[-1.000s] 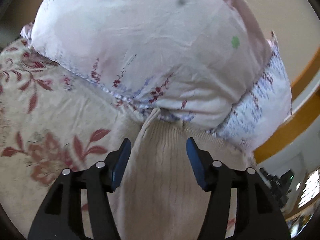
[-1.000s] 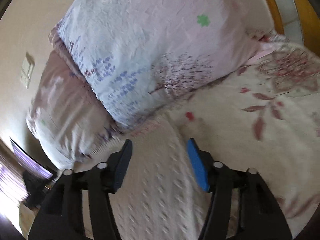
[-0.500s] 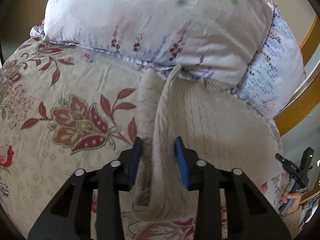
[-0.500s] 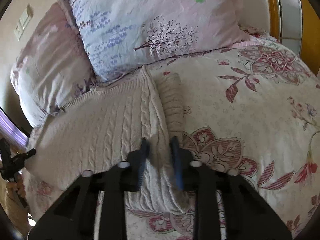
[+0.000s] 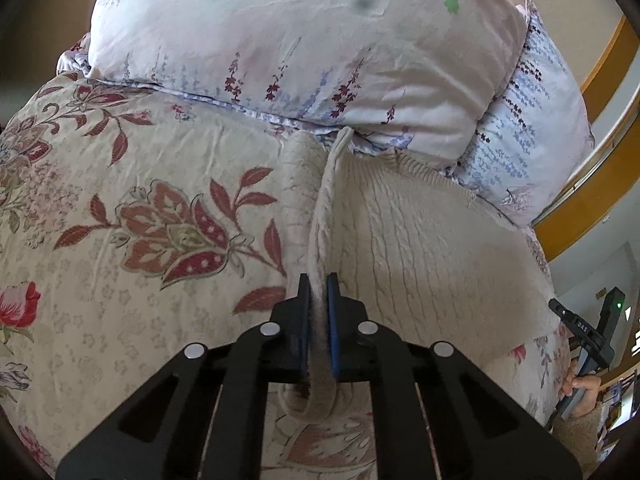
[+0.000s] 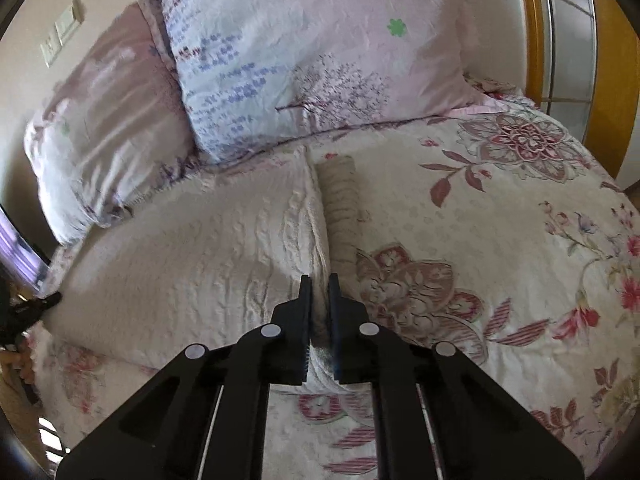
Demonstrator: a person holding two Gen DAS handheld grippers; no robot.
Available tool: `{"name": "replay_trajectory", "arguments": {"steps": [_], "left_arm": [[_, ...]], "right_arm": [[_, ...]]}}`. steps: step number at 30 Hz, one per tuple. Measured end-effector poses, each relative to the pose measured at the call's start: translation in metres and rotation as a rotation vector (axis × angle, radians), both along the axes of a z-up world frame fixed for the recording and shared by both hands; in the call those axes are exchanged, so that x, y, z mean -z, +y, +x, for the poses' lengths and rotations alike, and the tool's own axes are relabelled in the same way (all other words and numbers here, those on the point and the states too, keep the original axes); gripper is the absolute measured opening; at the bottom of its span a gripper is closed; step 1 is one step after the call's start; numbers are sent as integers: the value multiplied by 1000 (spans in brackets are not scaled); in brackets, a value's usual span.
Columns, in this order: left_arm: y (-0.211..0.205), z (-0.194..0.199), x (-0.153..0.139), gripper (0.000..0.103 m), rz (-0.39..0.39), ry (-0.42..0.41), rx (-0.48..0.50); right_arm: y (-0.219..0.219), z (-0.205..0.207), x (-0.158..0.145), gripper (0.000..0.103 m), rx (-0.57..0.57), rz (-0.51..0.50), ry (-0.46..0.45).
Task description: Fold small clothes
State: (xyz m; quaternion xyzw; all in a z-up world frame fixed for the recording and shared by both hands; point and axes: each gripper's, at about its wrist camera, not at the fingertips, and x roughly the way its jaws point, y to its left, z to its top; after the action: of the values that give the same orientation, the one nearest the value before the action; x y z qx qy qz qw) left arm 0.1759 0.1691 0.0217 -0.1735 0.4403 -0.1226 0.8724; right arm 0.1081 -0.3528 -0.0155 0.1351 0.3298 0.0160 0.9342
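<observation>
A cream cable-knit sweater [image 5: 420,232] lies spread on a floral bedspread [image 5: 140,200], its far end against the pillows. My left gripper [image 5: 318,284] is shut on the sweater's left side edge, pinched into a raised ridge, with a ribbed sleeve [image 5: 298,184] lying just left of it. In the right wrist view my right gripper [image 6: 319,284] is shut on the sweater's [image 6: 200,256] right side edge, with a ribbed sleeve [image 6: 340,200] lying to its right on the bedspread [image 6: 500,240].
Two pillows lean at the head of the bed, a pale floral one [image 5: 300,40] and a blue-printed one [image 6: 300,52]. A wooden frame [image 5: 600,184] borders the bed. The other gripper and a hand [image 5: 584,344] show past the sweater's far side.
Both grippers closed from wide open onto the sweater's side edges. Both pulled back from the pillows, so more of the sweater and bedspread shows.
</observation>
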Motion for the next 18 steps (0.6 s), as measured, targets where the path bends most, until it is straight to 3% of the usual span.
{"name": "replay_trajectory", "arguments": {"steps": [10,12,14,16,18], "left_arm": [[-2,-6,8,13,26,-10,8],[-1,-8,3,17,26,-25,0],[-2,-14,-10,27,46,-88,-20],[-10,-19,-22,34,79,-151,-11],[-24,-21,-30,43,117,-195,22]], "right_arm": [[9,18,7,10,28,-106,65],[9,17,2,18,43,-101,61],[14,13,-9,35,59,-114,14],[23,13,-19,45,29,-116,-31],[40,19,-24,47,-30,-127,-39]]}}
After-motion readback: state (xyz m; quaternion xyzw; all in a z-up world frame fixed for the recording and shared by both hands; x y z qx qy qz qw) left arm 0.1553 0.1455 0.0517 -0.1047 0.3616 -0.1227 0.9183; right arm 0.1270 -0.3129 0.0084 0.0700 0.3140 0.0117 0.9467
